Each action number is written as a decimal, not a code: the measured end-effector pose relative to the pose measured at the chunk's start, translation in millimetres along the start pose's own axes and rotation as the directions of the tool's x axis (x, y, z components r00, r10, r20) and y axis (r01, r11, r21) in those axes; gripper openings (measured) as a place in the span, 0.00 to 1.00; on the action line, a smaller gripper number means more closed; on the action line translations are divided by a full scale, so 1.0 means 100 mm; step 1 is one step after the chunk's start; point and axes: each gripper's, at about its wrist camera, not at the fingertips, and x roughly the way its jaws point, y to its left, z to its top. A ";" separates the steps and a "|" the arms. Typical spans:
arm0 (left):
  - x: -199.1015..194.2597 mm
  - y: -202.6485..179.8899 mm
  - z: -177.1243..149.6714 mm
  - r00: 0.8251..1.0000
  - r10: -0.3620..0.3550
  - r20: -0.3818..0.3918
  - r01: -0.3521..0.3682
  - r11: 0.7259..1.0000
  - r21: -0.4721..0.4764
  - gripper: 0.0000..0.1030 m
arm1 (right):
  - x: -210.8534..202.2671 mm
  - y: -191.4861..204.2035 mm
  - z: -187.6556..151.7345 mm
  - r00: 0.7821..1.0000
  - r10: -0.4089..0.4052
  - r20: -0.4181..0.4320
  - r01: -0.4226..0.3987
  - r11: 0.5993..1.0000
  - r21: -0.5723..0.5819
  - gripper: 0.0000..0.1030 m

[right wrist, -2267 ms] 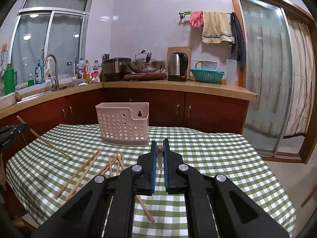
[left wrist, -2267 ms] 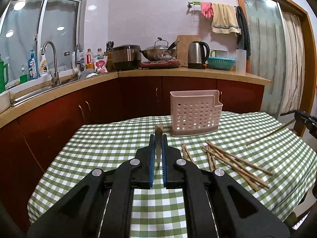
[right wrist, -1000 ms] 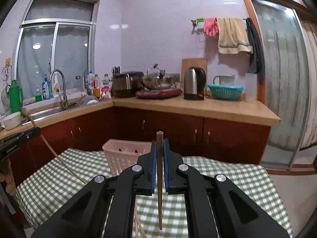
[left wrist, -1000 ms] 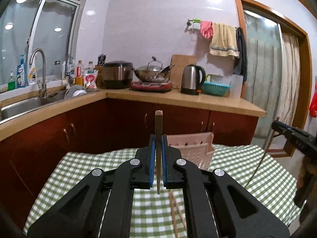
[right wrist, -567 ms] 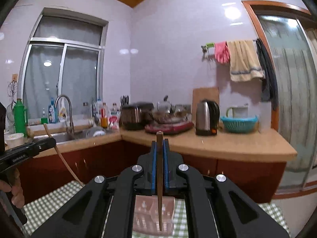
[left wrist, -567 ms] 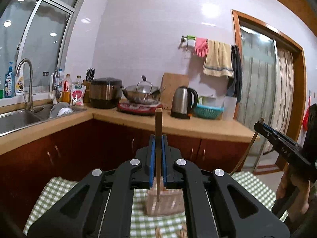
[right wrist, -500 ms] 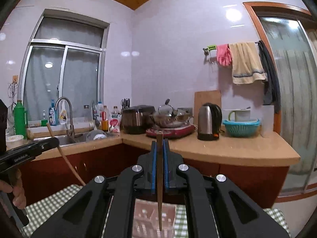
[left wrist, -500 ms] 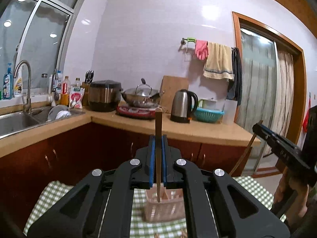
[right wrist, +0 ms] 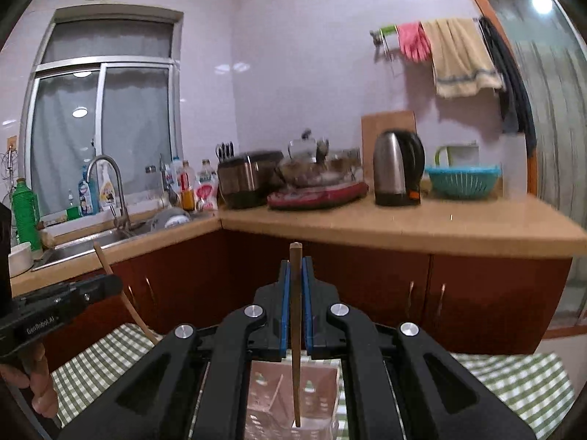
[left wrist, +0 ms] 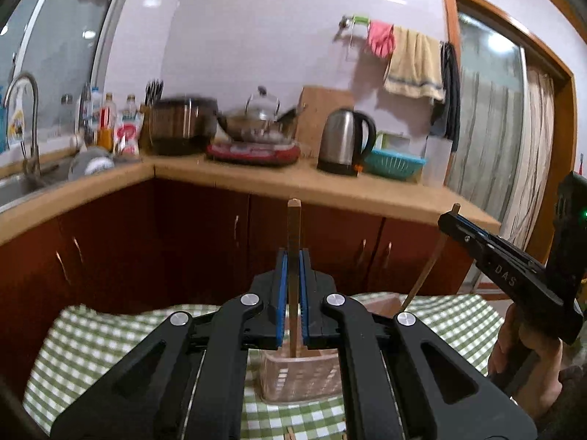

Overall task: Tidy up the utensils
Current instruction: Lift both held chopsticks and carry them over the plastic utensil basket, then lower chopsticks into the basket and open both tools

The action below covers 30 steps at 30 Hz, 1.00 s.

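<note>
Two tongs, left (left wrist: 292,286) and right (right wrist: 295,293), each pinch one slim wooden chopstick (left wrist: 293,227) upright above a perforated plastic basket (left wrist: 297,377).

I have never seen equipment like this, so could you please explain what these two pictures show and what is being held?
There is no robot here. A person carries one hand-held gripper in each hand, and each has a wide-angle camera looking forward along its two black fingers with blue pads.

One picture comes from the left hand-held gripper, shut on a wooden chopstick held upright. At its right edge you see the right hand-held gripper from the side.

The other picture comes from that right hand-held gripper, also shut on a chopstick.

Below both sits a pale plastic utensil basket on a table with a green checked cloth. Both chopstick tips hang over the basket's opening, the right one reaching inside. Behind is a kitchen counter with a kettle.
</note>
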 end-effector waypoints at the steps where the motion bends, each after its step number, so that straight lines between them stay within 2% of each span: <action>1: 0.05 0.02 -0.04 1.000 -0.001 -0.015 0.001 1.000 -0.005 0.06 | 0.03 -0.02 -0.04 1.000 -0.001 -0.012 0.001 1.000 0.007 0.07; 5: 0.15 0.12 -0.13 0.999 0.006 -0.042 -0.007 1.000 -0.021 0.09 | 0.12 -0.09 -0.12 0.999 -0.006 -0.044 0.007 1.000 0.029 0.07; 8: 0.16 0.17 -0.16 0.999 0.002 -0.043 -0.003 0.999 -0.038 0.28 | 0.14 -0.13 -0.14 0.998 -0.020 -0.051 0.021 0.999 0.034 0.07; 9: 0.16 0.18 -0.16 0.999 0.002 -0.037 -0.004 0.999 -0.042 0.38 | 0.15 -0.14 -0.14 0.998 -0.022 -0.051 0.024 0.999 0.034 0.08; 10: 0.15 0.19 -0.17 0.999 0.003 -0.032 -0.004 0.999 -0.045 0.44 | 0.14 -0.15 -0.14 0.998 -0.024 -0.053 0.026 0.999 0.033 0.13; 11: 0.13 0.20 -0.17 1.000 0.006 -0.026 -0.008 0.999 -0.046 0.46 | 0.17 -0.14 -0.13 0.998 -0.028 -0.054 0.029 0.999 0.030 0.18; 13: 0.14 0.19 -0.17 1.000 0.014 -0.022 -0.015 0.999 -0.042 0.55 | 0.15 -0.14 -0.13 0.998 -0.045 -0.046 0.046 0.999 0.021 0.44; 17: 0.09 0.21 -0.16 1.000 0.029 -0.011 -0.030 0.998 -0.053 0.65 | 0.07 -0.10 -0.10 0.997 -0.077 -0.020 0.077 0.997 -0.021 0.57; 19: 0.05 0.22 -0.15 0.999 0.037 -0.002 -0.037 0.997 -0.061 0.74 | 0.04 -0.10 -0.08 0.996 -0.085 -0.013 0.085 0.996 -0.031 0.63; 24: -0.10 0.22 -0.13 0.998 0.056 0.018 -0.055 0.997 -0.060 0.82 | -0.14 -0.11 -0.01 0.995 -0.101 0.010 0.101 0.994 -0.049 0.69; 30: -0.39 0.18 -0.17 0.996 0.086 0.039 -0.085 0.996 -0.038 0.84 | -0.43 -0.10 0.03 0.994 -0.102 0.027 0.104 0.993 -0.061 0.69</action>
